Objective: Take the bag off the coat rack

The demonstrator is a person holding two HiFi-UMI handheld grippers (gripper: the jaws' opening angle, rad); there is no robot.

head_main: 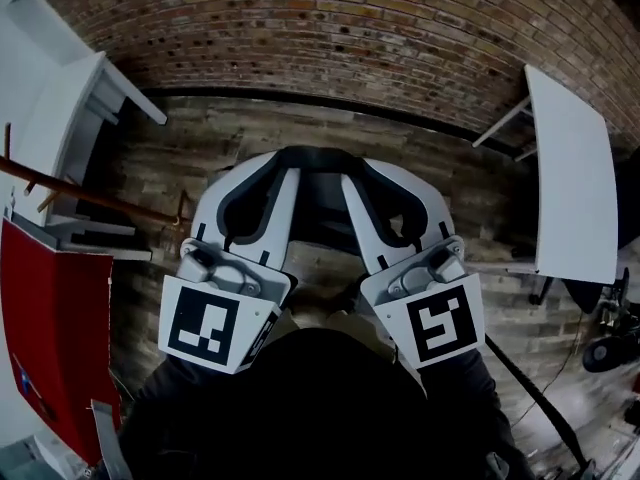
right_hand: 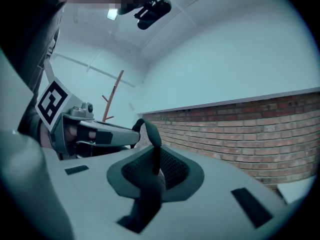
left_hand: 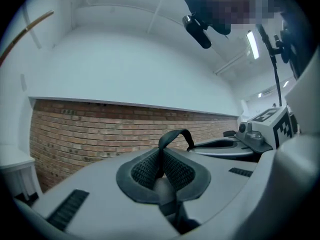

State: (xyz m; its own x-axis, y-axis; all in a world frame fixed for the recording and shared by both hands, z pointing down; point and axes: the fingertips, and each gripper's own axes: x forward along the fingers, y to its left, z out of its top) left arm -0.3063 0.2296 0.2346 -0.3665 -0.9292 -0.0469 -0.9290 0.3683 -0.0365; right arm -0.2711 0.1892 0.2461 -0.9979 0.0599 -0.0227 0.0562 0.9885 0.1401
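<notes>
Both claws are clamped on the same black strap (head_main: pixel 318 154). The left claw (left_hand: pixel 162 170) has it pinched in its mesh pads, and the right claw (right_hand: pixel 154 168) does too. In the head view the strap arcs across from one to the other.

The dark shape hanging under that arc, between the claws, we read as the bag (head_main: pixel 322 210). Its body is mostly hidden, so we can't tell its shape or fill.

The coat rack (head_main: pixel 82 194) is at the left edge, well apart from both claws, with nothing of the strap on it. We judge the bag is already off and being carried.

Handling:
- The strap is soft webbing that bends freely, so the bag will likely swing under it.
- It looks light, since the strap shows no hard sag, but that's a guess.
- The strap is the right place to hold, and two spread grips keep it level.
- The risk is thin webbing sliding through the pads if the bag swings.

A white tabletop (head_main: pixel 575 183) is on the right.
</notes>
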